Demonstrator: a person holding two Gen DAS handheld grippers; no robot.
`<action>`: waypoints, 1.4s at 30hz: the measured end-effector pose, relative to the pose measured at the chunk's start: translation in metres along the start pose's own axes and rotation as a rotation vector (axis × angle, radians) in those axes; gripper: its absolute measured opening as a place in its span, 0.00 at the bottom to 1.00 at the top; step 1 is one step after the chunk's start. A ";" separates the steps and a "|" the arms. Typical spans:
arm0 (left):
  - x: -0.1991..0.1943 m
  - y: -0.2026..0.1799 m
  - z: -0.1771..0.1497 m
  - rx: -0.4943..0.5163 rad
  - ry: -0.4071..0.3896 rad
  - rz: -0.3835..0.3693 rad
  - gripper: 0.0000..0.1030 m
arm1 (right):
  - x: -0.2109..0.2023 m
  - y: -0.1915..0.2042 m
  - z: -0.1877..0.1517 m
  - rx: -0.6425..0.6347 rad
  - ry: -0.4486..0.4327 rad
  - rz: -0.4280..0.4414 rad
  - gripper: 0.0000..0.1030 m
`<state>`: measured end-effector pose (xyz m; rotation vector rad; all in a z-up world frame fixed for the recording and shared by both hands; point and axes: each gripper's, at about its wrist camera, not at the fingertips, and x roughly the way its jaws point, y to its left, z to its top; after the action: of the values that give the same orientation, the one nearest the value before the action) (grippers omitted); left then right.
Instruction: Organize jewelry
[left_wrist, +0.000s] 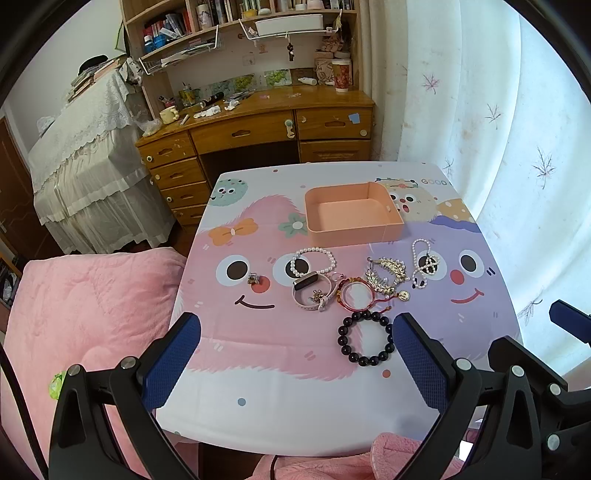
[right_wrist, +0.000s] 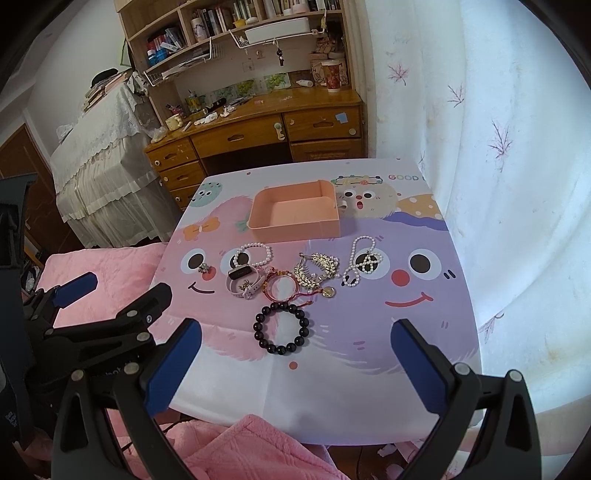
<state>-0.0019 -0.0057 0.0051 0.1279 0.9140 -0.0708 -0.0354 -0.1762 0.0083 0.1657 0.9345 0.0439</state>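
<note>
One cartoon tablecloth (left_wrist: 280, 398) — wooden desk (left_wrist: 258, 125), curtain (left_wrist: 480, 110)

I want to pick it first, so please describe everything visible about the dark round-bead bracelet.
The dark, glossy round-bead bracelet is a closed ring of large near-black beads lying flat on the cartoon-printed tablecloth. It is the piece nearest both cameras. A red cord end from the red bangle reaches its far edge; contact is unclear. Neither claw touches it.

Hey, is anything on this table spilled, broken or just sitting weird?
Nothing looks spilled or broken. The pink watch, red bangle and gold hair comb lie bunched and overlapping, while a small charm sits alone further left. The peach tray holds nothing yet.
</note>
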 end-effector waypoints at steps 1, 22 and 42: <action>0.000 0.000 0.000 -0.002 -0.003 0.000 0.99 | 0.000 0.000 0.000 0.000 0.001 0.000 1.00; -0.001 0.002 0.005 -0.025 0.005 0.023 0.99 | -0.001 0.001 0.004 -0.014 0.001 0.006 1.00; 0.100 0.043 -0.008 -0.064 0.250 -0.213 0.99 | 0.062 0.034 -0.006 -0.160 0.057 -0.036 1.00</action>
<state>0.0579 0.0377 -0.0752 -0.0219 1.1763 -0.2265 -0.0021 -0.1346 -0.0394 -0.0010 0.9860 0.0901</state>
